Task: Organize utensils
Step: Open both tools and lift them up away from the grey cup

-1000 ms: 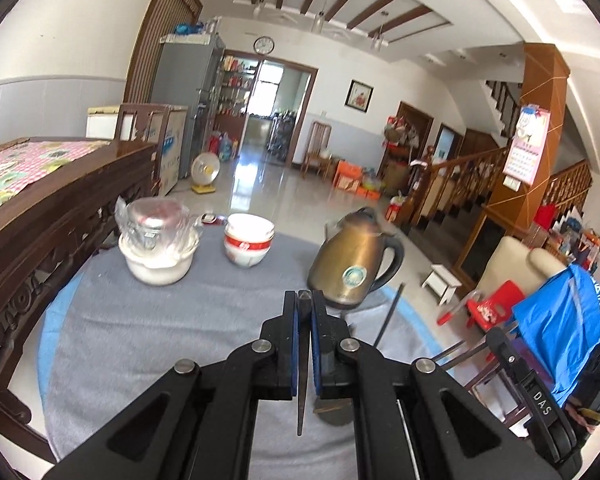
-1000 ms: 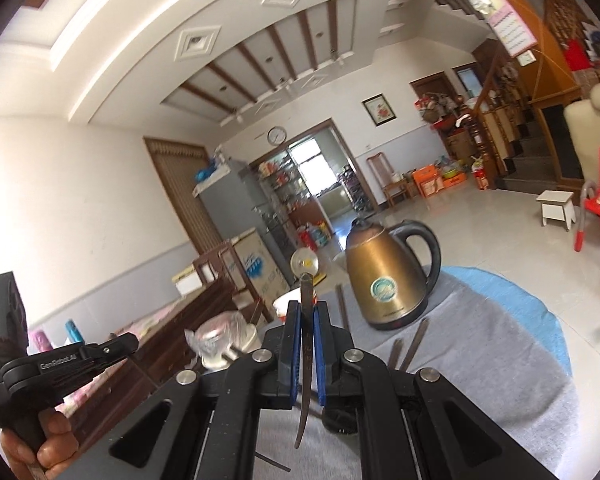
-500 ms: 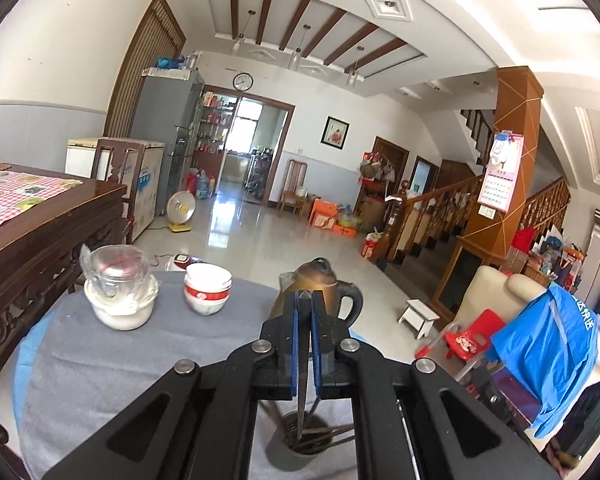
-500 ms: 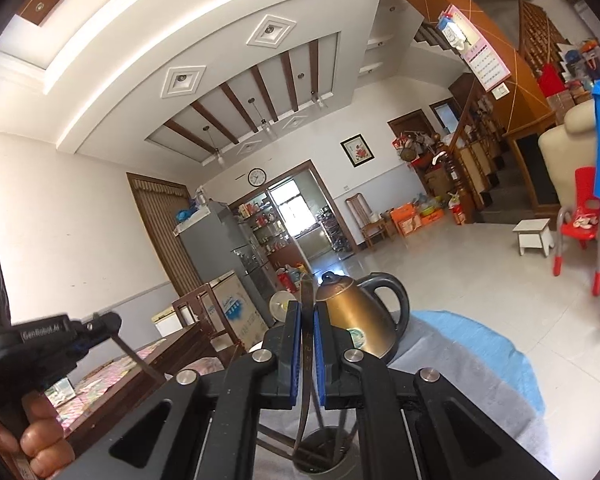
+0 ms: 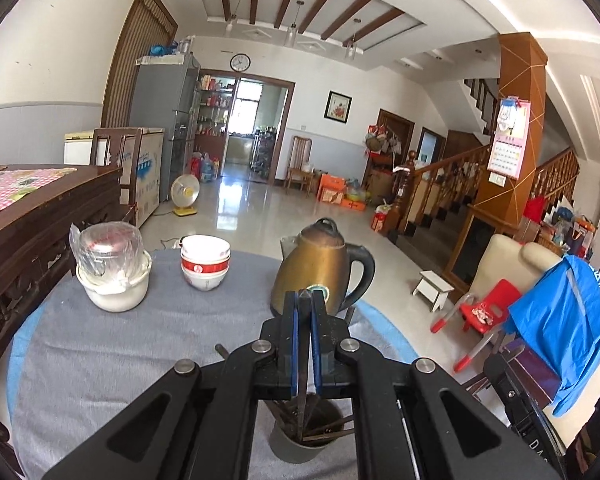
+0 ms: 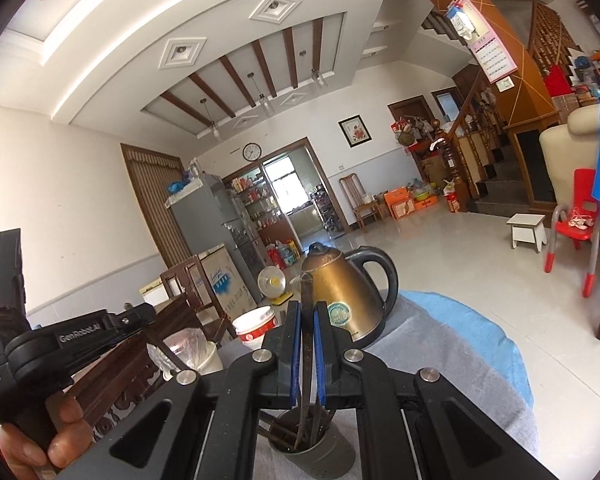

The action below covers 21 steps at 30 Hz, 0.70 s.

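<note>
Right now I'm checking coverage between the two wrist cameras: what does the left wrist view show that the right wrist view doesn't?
Only the left wrist view: the left gripper head-on, shut on a dark chopstick, and a loose chopstick on the grey cloth.

Only the right wrist view: the right gripper, shut on its own chopstick, and the hand holding the left gripper's handle.

Both: the brass kettle, red-banded bowls and grey holder.

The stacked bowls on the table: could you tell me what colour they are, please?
The stacked bowls are white with a red band, clearest in the left wrist view.
</note>
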### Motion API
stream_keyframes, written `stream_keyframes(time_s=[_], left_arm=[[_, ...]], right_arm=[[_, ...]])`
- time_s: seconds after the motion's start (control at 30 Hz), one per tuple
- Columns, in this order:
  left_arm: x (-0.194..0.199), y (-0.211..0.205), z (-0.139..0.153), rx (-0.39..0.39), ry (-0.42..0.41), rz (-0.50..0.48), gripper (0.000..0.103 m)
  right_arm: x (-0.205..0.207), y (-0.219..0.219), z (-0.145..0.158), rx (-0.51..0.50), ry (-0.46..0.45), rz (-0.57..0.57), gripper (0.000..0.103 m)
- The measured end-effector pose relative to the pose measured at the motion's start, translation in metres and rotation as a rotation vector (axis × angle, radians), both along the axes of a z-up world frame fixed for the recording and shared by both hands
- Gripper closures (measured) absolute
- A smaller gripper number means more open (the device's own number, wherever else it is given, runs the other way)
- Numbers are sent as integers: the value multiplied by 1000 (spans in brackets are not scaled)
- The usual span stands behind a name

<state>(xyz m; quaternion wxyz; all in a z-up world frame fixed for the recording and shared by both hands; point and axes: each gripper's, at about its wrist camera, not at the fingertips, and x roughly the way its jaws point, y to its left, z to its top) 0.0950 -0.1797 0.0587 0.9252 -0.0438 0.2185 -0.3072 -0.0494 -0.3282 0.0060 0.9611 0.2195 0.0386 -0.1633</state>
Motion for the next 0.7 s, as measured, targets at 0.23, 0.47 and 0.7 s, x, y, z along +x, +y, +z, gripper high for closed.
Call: stream_keyframes(time_s=[0.23,0.47,0.7], left_arm=[[-1,1,-6,10,8,-5,97],[2,2,-12,24,26,-5,97],[1,8,-14,39,24,15,97]], right_arm=[[6,10,-2,-30,30,10,96],[12,17,-5,-40,70,23,96],[14,17,-10,-17,95,33,94]])
